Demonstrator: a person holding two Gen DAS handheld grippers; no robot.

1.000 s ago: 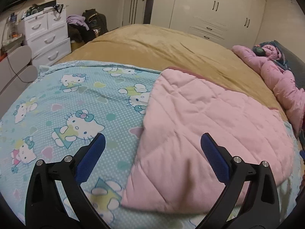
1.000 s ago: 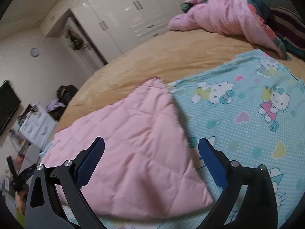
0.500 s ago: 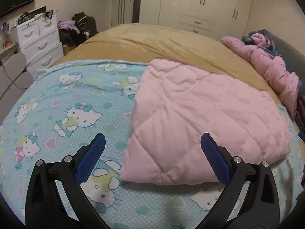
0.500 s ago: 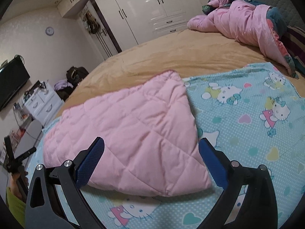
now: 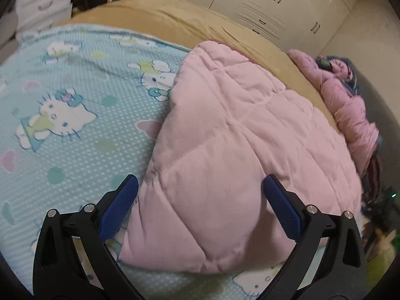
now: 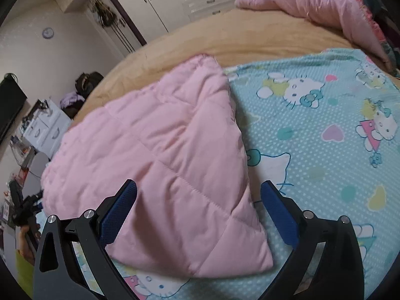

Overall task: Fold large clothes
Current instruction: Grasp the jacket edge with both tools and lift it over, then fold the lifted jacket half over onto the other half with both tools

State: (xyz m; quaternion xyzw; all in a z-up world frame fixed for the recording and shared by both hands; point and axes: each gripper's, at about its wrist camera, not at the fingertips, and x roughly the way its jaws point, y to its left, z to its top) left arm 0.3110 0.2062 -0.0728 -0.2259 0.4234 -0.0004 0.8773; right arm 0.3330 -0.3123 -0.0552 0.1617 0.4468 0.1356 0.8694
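- Left wrist view: left gripper now much lower and nearer than half a second ago, jaws spread wide and holding nothing, straddling the near left part of the pink quilted garment.
- Garment's left edge just inside the left jaw; its near hem just below and ahead of the jaws, lying on the cartoon-cat blanket over the bed.
- Right wrist view: right gripper likewise closer in than before, jaws spread and empty, framing the garment's near right corner.
- Folded right edge running away from between the jaws; blanket bare beyond the right jaw.
- Meaning, as a judgement: approach under way, near hem corners lined up for a pinch, next fold not yet begun.
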